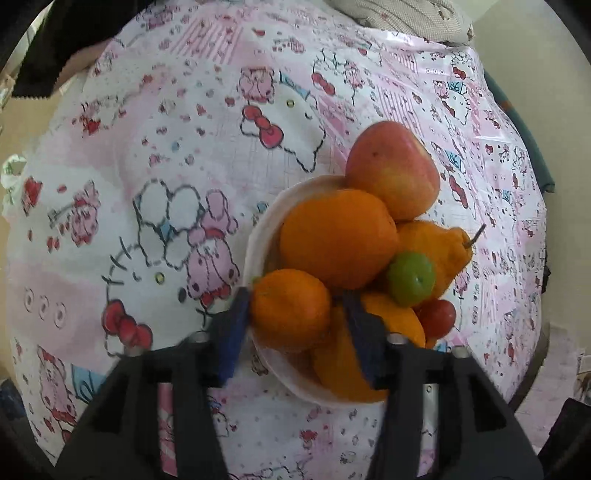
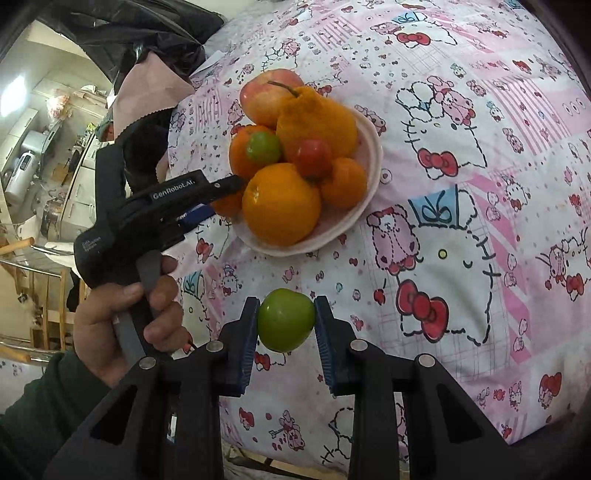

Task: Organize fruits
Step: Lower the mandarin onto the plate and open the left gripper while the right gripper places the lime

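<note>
A shallow white bowl (image 1: pixel 258 229) (image 2: pixel 373 147) holds a heap of fruit: a red-yellow apple (image 1: pixel 393 170), a big orange (image 1: pixel 338 238), a bumpy stemmed orange (image 1: pixel 436 247), a small green fruit (image 1: pixel 410 278) and a small red one (image 1: pixel 437 317). My left gripper (image 1: pixel 295 299) is open around a small mandarin (image 1: pixel 290 308) resting on the heap's near side; the left pad touches it, the right pad stands clear. In the right wrist view, my right gripper (image 2: pixel 286 314) is shut on a round green fruit (image 2: pixel 286 319), held above the cloth in front of the bowl.
A pink cartoon-cat tablecloth (image 2: pixel 461 221) covers the round table. A grey knitted cloth (image 1: pixel 402 18) lies at the far edge, a black bag (image 2: pixel 147 29) beside the bowl. A person's hand (image 2: pixel 122 314) grips the left tool's handle. A kitchen lies beyond the table's edge.
</note>
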The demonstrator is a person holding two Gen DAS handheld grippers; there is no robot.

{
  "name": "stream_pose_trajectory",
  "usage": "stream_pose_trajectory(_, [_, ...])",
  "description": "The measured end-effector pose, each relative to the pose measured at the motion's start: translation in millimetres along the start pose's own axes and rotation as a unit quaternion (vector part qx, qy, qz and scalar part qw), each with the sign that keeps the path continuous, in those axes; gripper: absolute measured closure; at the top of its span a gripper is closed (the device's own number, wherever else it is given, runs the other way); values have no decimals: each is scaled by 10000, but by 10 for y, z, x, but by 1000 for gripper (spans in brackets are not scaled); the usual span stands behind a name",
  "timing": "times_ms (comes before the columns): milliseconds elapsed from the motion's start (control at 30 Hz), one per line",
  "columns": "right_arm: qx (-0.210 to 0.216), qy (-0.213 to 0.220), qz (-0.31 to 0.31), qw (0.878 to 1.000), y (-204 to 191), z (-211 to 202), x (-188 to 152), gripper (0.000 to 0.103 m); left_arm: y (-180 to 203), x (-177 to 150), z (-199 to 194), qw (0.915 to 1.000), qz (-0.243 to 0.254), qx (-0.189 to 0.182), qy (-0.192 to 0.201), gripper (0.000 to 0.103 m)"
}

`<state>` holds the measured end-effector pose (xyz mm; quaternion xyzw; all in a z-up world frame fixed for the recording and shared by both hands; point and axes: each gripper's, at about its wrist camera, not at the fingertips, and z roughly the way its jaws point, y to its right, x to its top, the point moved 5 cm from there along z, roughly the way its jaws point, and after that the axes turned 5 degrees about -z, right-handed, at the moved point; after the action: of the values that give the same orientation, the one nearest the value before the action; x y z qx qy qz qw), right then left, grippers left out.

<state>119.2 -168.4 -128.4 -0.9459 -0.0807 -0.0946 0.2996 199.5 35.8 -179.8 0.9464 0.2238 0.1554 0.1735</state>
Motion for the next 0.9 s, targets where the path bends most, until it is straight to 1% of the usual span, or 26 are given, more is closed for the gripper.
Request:
stream_pose_trajectory(33, [15, 10, -3, 10000, -8, -6, 15, 72, -16, -11, -3, 10000, -57, 38, -27, 31])
stream_pose_trajectory(100, [32, 68, -34, 10000, -31, -39, 84, 72, -26, -20, -20, 9999, -125, -35, -68, 24])
stream_pose_trajectory(133, [25, 139, -75, 9999, -51, -65, 153, 72, -19, -22, -28, 9998, -117, -111, -115, 24])
stream_pose_trajectory(167, [-24, 212, -130, 9997, -66, -83, 218, 72, -16, -19, -41, 9998, -100, -110, -126, 24])
stream_pose_trajectory(233, [-261, 388, -294, 9985, -100, -97, 418, 72, -18, -9, -97, 9999, -113, -124, -42, 23])
stream_pose_trajectory(367, [-278, 640, -431, 9966, -224, -71, 860, 72, -28, 14, -224, 9995, -225, -222, 86, 23])
stream_pose_trajectory(400, [-320, 681, -479, 9960, -249, -52, 954, 72, -35, 21, -254, 9994, -250, -199, 142, 23])
stream_pose_trajectory(467, [-576, 772, -610, 9935, -316, 34, 1190, 72, -65, 2, -349, 9993, -237, -41, 299, 23])
stream_pose_trajectory(533, [-711, 716, -708, 9924, -364, 179, 1365, 72, -90, -34, -405, 9985, -148, 342, 402, 23])
stream_pose_trajectory(567, [-730, 669, -709, 9926, -370, 240, 1417, 72, -87, -59, -434, 9981, -51, 426, 439, 23])
stream_pose_trajectory(667, [-875, 481, -747, 9922, -401, 464, 1523, 72, -74, -60, -504, 9971, 120, 526, 537, 23])
stream_pose_trajectory(800, [-1134, 273, -811, 9899, -391, 708, 1575, 71, -94, -25, -572, 9964, 143, 561, 622, 23])
stream_pose_trajectory(867, [-1098, 260, -715, 9910, -378, 769, 1590, 71, -104, -15, -572, 9968, 91, 544, 585, 23])
stream_pose_trajectory(900, [-1079, 242, -679, 9916, -379, 786, 1600, 69, -106, -13, -572, 9971, 59, 524, 556, 23])
